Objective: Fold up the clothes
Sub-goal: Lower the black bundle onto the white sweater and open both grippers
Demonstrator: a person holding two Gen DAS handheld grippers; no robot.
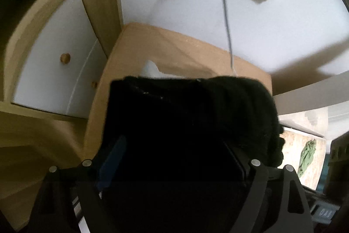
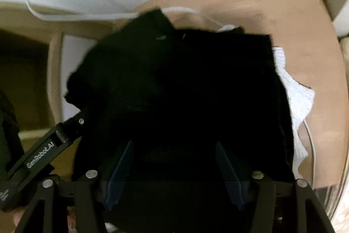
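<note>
A black garment (image 2: pixel 178 88) lies in a folded heap on the tan wooden tabletop (image 2: pixel 283 14), covering most of a white knitted cloth (image 2: pixel 298 99) that peeks out along its right edge. A white cable (image 2: pixel 87 15) runs down the wall to the table behind it.

Both claws hang just above the dark fabric. The right gripper (image 2: pixel 174 169) has its blue pads spread apart with nothing pinched between them; black cloth simply lies beneath. The left gripper (image 1: pixel 172 158) is also released, one blue pad clear at the left side, the other nearly lost against the black.

The garment looks soft, light and floppy, with a thick bunched roll along one side, probably a sleeve or hem. It will likely sag and slide open if lifted by one layer. I would pinch it at the two near corners of the fold, through all layers, keeping clear of the white knit underneath.
</note>
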